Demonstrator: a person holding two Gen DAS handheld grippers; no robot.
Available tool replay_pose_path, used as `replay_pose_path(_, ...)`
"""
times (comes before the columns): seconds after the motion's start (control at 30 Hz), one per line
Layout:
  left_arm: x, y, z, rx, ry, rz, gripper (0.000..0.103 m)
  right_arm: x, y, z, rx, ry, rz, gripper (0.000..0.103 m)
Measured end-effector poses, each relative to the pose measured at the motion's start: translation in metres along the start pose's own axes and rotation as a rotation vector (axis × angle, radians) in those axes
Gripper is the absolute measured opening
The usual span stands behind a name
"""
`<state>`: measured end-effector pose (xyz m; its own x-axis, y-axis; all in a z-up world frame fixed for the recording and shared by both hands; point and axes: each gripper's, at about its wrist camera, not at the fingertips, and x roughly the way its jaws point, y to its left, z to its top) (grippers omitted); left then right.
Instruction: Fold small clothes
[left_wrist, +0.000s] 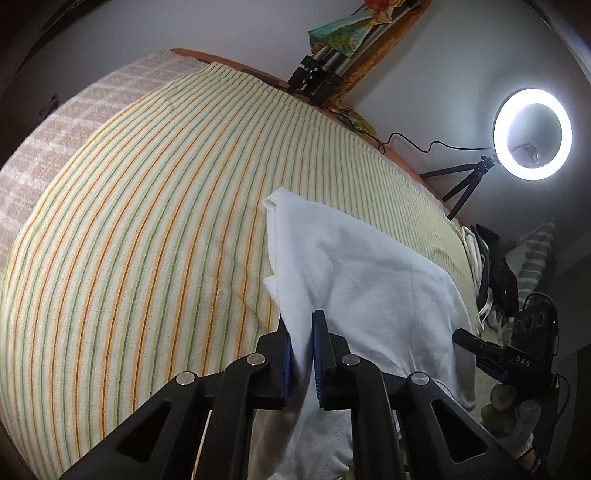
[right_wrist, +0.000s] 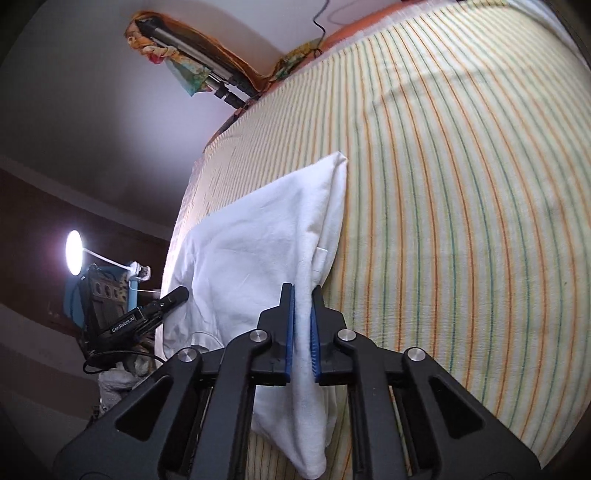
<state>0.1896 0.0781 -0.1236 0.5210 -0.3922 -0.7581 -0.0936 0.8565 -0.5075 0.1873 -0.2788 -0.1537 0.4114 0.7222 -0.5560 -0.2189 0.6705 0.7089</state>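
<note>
Left wrist view: a white garment (left_wrist: 369, 266) lies on a striped bedspread (left_wrist: 147, 221), its near edge lifted and pinched between the blue pads of the left tongs (left_wrist: 303, 354), which are clamped on a fold of the cloth. The rest of the garment spreads away to the right in soft creases, one corner reaching up toward the far side of the bed. At the right edge of this view the right tongs (left_wrist: 461, 338) also meet the cloth (their tips are hidden by the fabric here). In the right wrist view the right tongs (right_wrist: 303, 325) are closed on another part of the same white garment (right_wrist: 258, 251), with a thick hem running between the blue pads and hanging down below them; the left tongs (right_wrist: 177, 295) show at the left edge, touching the cloth. The striped bedspread (right_wrist: 443, 221) fills the right of that view. Beyond the bed stand a lit ring light (left_wrist: 532, 134) on a small tripod (left_wrist: 461, 184), a lamp (right_wrist: 74, 253), and a bundle of folded tripod legs (left_wrist: 317, 74) wrapped in patterned cloth against the wall.
</note>
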Motion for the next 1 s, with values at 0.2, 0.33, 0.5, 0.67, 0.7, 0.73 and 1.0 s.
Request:
replay_pose_path(0.2, -0.018, -0.029, -0.004, 0.12, -0.064, 0.026, 0.006, -0.014, 0.03, 0.002, -0.106, -0.046, -0.053, 0.008)
replay_pose_path(0.33, -0.026, -0.044, -0.008, 0.168, -0.088, 0.018, 0.006, -0.021, 0.044, 0.003, -0.157, -0.067, -0.065, 0.007)
replay_pose_path(0.5, -0.033, -0.057, -0.012, 0.18, -0.096, -0.009, 0.005, -0.03, 0.056, 0.004, -0.194, -0.082, -0.071, 0.007)
replay_pose_path(0.67, -0.035, -0.074, -0.015, 0.183, -0.094, -0.052, 0.005, -0.05, 0.059, 0.009, -0.205, -0.115, -0.076, 0.007)
replay_pose_path(0.7, -0.035, -0.079, -0.015, 0.19, -0.094, -0.059, 0.005, -0.055, 0.06, 0.01, -0.21, -0.124, -0.083, 0.007)
replay_pose_path(0.73, -0.035, -0.084, -0.016, 0.196, -0.094, -0.068, 0.005, -0.059, 0.061, 0.011, -0.214, -0.13, -0.09, 0.007)
replay_pose_path(1.0, -0.023, -0.133, -0.018, 0.249, -0.09, -0.125, 0.005, -0.099, 0.061, 0.012, -0.264, -0.178, -0.156, 0.007)
